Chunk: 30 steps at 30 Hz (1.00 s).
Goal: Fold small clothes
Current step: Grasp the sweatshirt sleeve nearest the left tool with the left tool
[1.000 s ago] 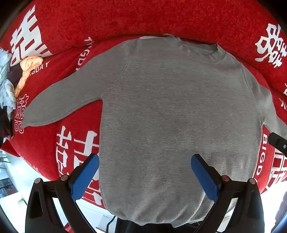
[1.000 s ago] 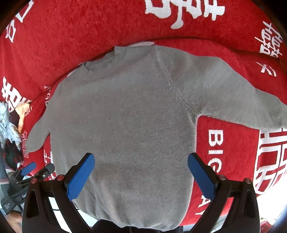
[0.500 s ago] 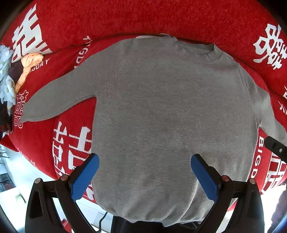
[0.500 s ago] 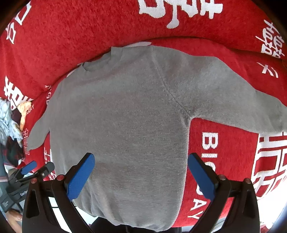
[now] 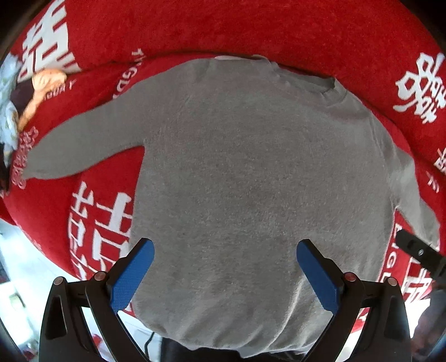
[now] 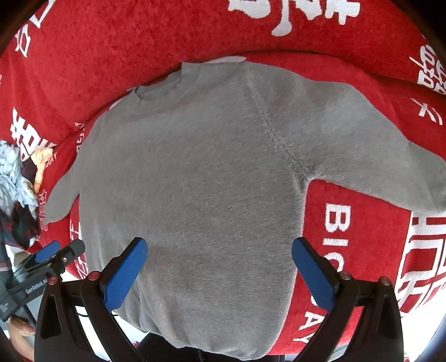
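Observation:
A grey long-sleeved sweater (image 5: 251,172) lies flat on a red sofa seat, neck toward the backrest, both sleeves spread out; it also shows in the right wrist view (image 6: 195,189). Its hem hangs over the seat's front edge. My left gripper (image 5: 224,267) is open and empty, hovering above the sweater's lower body. My right gripper (image 6: 218,266) is open and empty, above the lower right part of the body. The left gripper's fingers show at the left of the right wrist view (image 6: 53,252).
The red sofa cover (image 5: 251,25) has white characters and lettering. A pile of other small clothes (image 5: 16,92) lies at the far left of the seat, also in the right wrist view (image 6: 19,195). Pale floor shows below the seat edge at the left.
Both grippers have drifted slightly left and a little closer over the sweater. Both stay open. The sweater has not moved.

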Tool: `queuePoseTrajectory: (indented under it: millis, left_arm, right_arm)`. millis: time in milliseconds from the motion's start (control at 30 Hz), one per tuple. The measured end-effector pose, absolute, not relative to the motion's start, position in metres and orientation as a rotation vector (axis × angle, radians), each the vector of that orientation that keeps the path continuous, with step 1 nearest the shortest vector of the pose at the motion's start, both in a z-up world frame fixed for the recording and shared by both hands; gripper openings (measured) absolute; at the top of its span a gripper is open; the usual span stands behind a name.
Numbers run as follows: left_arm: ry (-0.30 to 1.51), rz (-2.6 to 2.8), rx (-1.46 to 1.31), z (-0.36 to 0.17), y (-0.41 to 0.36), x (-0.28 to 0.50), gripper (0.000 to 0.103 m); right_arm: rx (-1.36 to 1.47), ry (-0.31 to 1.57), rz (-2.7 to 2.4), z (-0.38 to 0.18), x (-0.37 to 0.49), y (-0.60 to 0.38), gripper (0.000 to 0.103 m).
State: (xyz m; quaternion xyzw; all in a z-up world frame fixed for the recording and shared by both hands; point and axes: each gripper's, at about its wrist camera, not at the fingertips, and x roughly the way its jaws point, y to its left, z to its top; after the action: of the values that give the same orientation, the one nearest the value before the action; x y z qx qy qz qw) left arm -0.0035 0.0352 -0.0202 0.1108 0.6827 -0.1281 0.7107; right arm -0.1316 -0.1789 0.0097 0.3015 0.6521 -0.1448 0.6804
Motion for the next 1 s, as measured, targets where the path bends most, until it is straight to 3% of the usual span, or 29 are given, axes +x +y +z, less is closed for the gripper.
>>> queuePoseTrajectory:
  millis: [300,600,767,1000]
  left_arm:
    - [1.546,-0.363,0.018,-0.042,0.087,0.029,0.103]
    - [1.389,-0.171,-0.255,-0.059,0.268,0.11,0.103]
    - [1.336,-0.082,-0.511,-0.096,0.373,0.139,0.103]
    - [1.239,-0.157,-0.7,-0.112,0.404,0.161,0.103]
  right_arm:
    - [0.731,1.443,-0.34,0.002,-0.118,-0.144,0.103]
    - [0.698,1.484,-0.217,-0.013,-0.062,-0.042,0.103]
    - [0.64,1.527,-0.118,-0.027,-0.022,0.024,0.103]
    - [0.598,1.553,-0.045,-0.036,0.001,0.071,0.103]
